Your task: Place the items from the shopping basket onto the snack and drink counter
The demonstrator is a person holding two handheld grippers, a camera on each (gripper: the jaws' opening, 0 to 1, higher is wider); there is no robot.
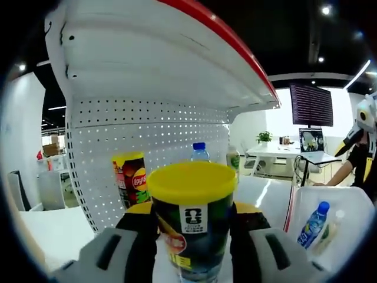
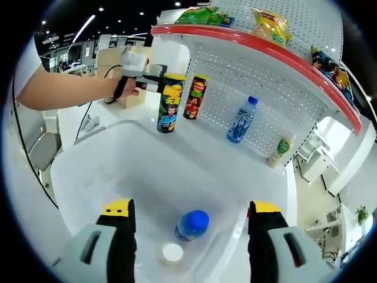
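Between the left gripper's [image 1: 192, 247] jaws, a yellow-lidded can [image 1: 193, 218] is clamped upright for setting on the counter [image 2: 194, 147], beside the red can [image 2: 194, 97]. Right gripper [image 2: 187, 239] hangs wide over the basket [image 2: 106, 171], above a bottle [image 2: 192, 225].

The tall yellow-lidded chip canister [image 1: 191, 227] has a matt plastic lid and a glossy printed wrap. The second yellow-lidded chip canister with a red label [image 1: 130, 178] shows the same glossy wrap. The white perforated back panel [image 1: 147, 144] looks like painted sheet metal, smooth and matt (regular round holes). The white shelf with a red front edge [image 2: 259, 50] has a glossy red strip. The blue-capped clear plastic water bottle [image 2: 242, 121] is glossy. The white plastic shopping basket [image 2: 106, 171] appears smooth and slightly shiny. The crisp bags on the shelf [image 2: 268, 25] are glossy foil.
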